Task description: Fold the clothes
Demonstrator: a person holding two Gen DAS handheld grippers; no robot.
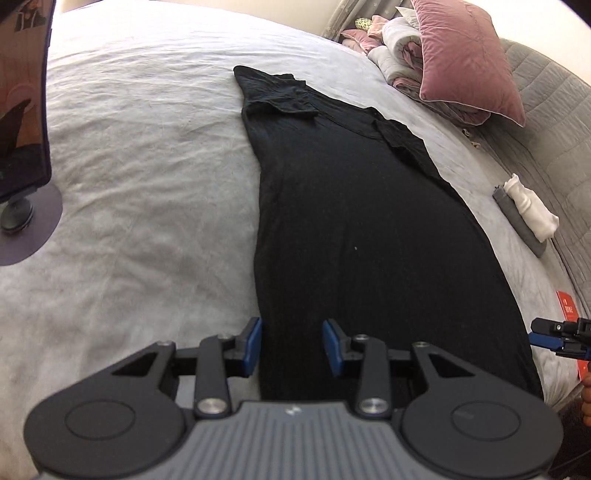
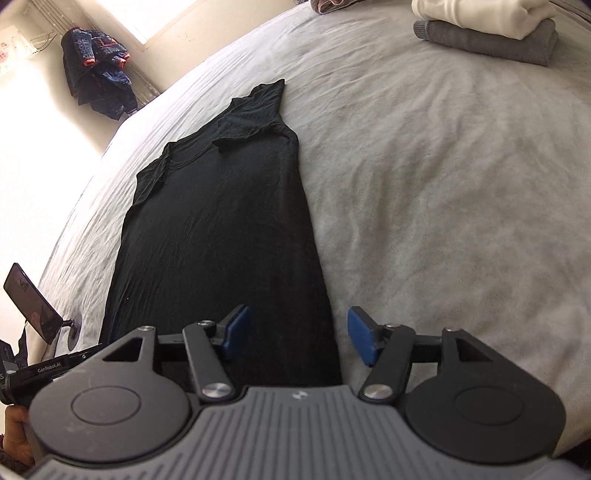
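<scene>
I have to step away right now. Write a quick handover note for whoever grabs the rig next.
Left claw: open, empty, at the near hem's left corner.
Right claw: open, empty, at the hem's right corner.
Black shirt: flat on the bed, sleeves already folded in.
Folded stack: white piece on grey, by the far edge.
Left: grip both hem corners, fold lengthwise toward the collar, add to stack.

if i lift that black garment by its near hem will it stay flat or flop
Probably flop: the black garment lies thin and limp on the bed, with soft creases at its folded-in sleeves. It looks light, so both open tongs, left and right, should raise it easily. Being long, its far end would likely drag.
</scene>
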